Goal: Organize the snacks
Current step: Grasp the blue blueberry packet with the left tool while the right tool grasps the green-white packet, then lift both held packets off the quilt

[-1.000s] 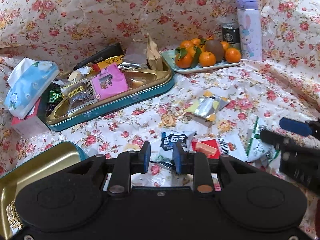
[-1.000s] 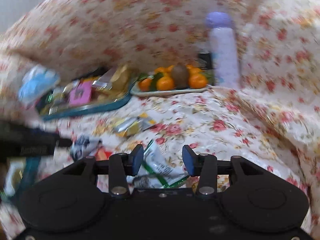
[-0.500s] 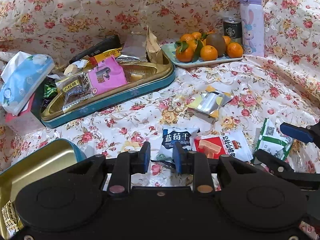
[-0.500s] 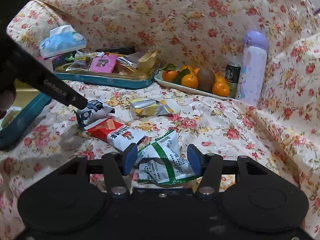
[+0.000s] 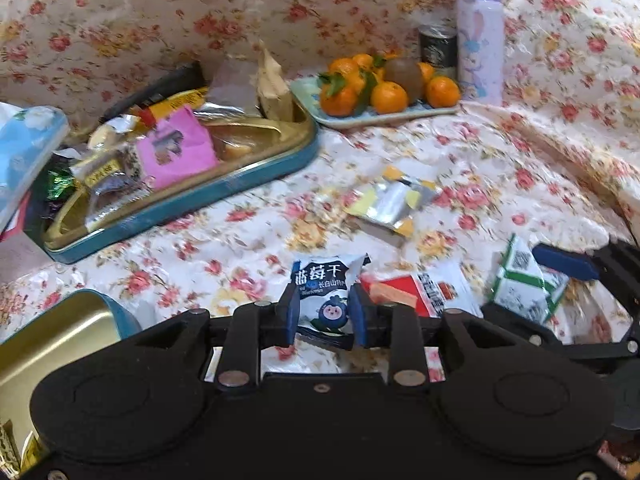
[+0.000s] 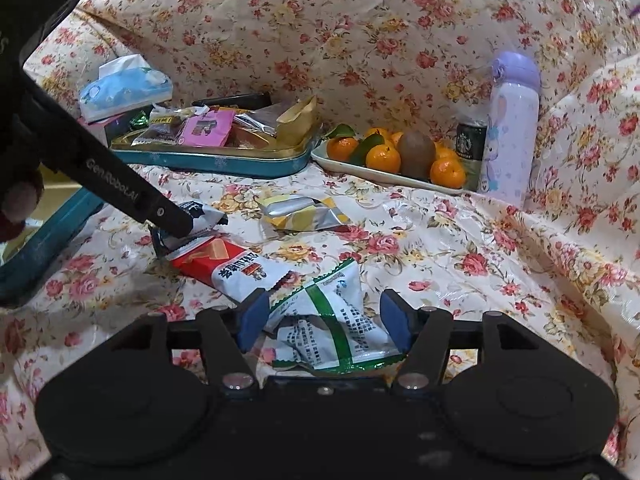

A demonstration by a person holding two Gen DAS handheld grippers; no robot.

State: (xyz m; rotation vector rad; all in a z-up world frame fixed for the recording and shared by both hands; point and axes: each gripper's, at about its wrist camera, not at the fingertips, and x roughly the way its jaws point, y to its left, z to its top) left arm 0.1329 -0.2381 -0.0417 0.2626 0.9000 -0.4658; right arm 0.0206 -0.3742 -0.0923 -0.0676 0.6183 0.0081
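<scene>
A blue and white blueberry packet [image 5: 324, 292] lies on the floral cloth between the fingers of my left gripper [image 5: 326, 316], whose jaws are opening; the pads stand just off its sides. My right gripper [image 6: 324, 322] straddles a green and white packet [image 6: 320, 320], its jaws also opening, with gaps at both pads. In the left wrist view the right gripper [image 5: 536, 288] sits over that green packet [image 5: 516, 284]. A red and white packet [image 6: 224, 264] lies between the two, and a silver and yellow packet [image 6: 300, 212] lies farther back. The teal tin tray [image 5: 240, 184] holds several snacks.
A second gold-lined tin [image 5: 52, 340] sits at the near left. A plate of oranges and a kiwi [image 5: 384, 118], a dark can [image 5: 438, 46] and a lilac bottle [image 5: 480, 40] stand at the back right. A tissue pack [image 5: 28, 148] is at far left. Floral cloth rises behind.
My left gripper has come down over the blueberry packet and its jaws have widened. The right jaws have spread wider around the green packet, and the right view has levelled.
</scene>
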